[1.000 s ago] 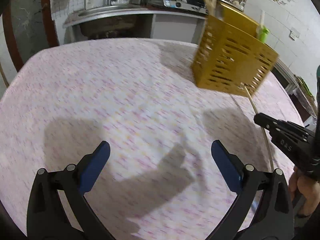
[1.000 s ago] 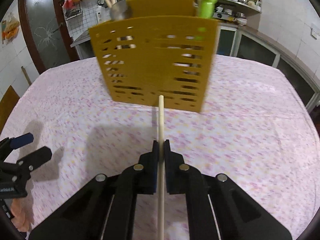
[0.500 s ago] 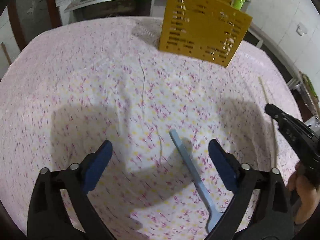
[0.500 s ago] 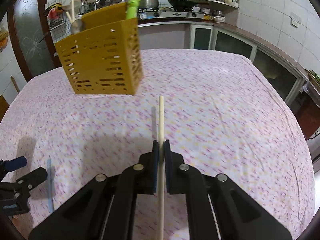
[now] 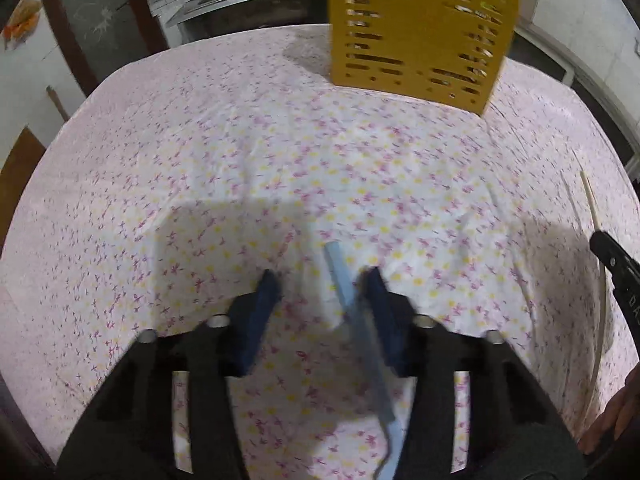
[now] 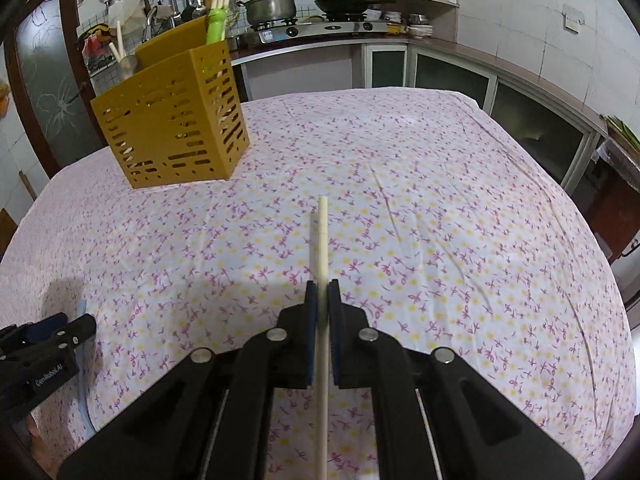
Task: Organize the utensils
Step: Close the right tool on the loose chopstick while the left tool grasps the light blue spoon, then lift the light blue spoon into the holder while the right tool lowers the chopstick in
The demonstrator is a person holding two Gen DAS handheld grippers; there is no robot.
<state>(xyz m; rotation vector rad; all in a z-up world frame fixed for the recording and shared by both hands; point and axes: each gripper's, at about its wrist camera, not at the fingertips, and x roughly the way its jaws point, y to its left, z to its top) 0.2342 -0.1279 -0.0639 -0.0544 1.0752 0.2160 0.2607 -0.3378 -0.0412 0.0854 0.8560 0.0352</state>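
Jaws of my left gripper (image 5: 322, 282) are closing around the blue utensil (image 5: 352, 308) lying on the counter (image 5: 200, 160); my right gripper (image 6: 322, 292) pinches a chopstick (image 6: 322, 240).

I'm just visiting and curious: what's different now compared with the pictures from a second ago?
The left gripper has moved over a light blue utensil lying on the tablecloth, and its wide-open jaws are closing around it. Both views have pulled back from the yellow utensil holder. Unchanged: the right gripper stays clamped on its pale chopstick, and the holder stands where it was.
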